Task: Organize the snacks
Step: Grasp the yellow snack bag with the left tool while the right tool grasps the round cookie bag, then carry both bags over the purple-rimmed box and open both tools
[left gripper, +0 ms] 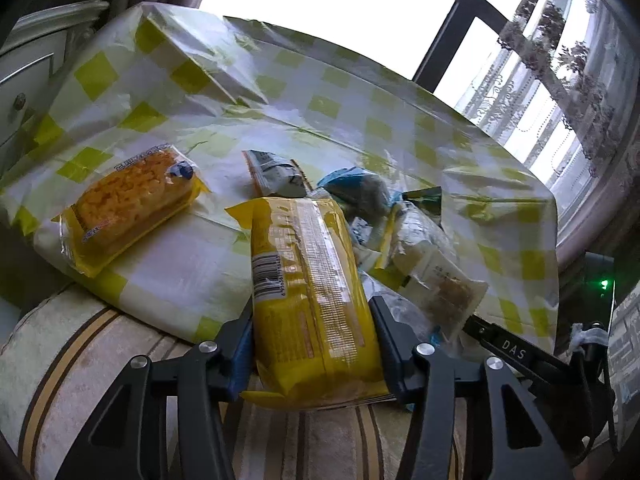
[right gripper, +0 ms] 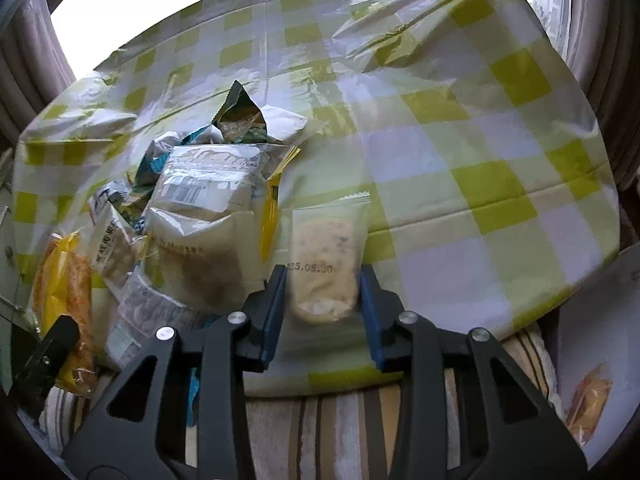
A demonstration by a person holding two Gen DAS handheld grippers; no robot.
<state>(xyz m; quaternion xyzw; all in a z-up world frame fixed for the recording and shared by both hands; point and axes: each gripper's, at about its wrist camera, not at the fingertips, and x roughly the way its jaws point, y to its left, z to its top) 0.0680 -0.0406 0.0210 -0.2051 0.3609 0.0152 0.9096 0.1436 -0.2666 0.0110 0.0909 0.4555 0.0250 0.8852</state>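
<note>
My left gripper (left gripper: 312, 314) is shut on a long yellow snack packet (left gripper: 308, 256), barcode side up, its near end between the pads at the table's front edge. A second yellow cake packet (left gripper: 132, 208) lies apart on the left of the checked cloth. My right gripper (right gripper: 323, 280) is shut on a small clear packet (right gripper: 322, 264) holding a pale cookie, with a printed date on it. Just left of that lies a pile of mixed snack packets (right gripper: 200, 216), the same pile (left gripper: 400, 232) showing right of the yellow packet in the left wrist view.
A green-and-white checked cloth (right gripper: 500, 184) covers the table. A striped cushion (left gripper: 100, 360) lies below the table's front edge. A white cabinet (left gripper: 28, 80) stands at the far left. Bright windows and a lace curtain (left gripper: 560, 80) are behind. A white wrapper (right gripper: 592, 360) lies at the right.
</note>
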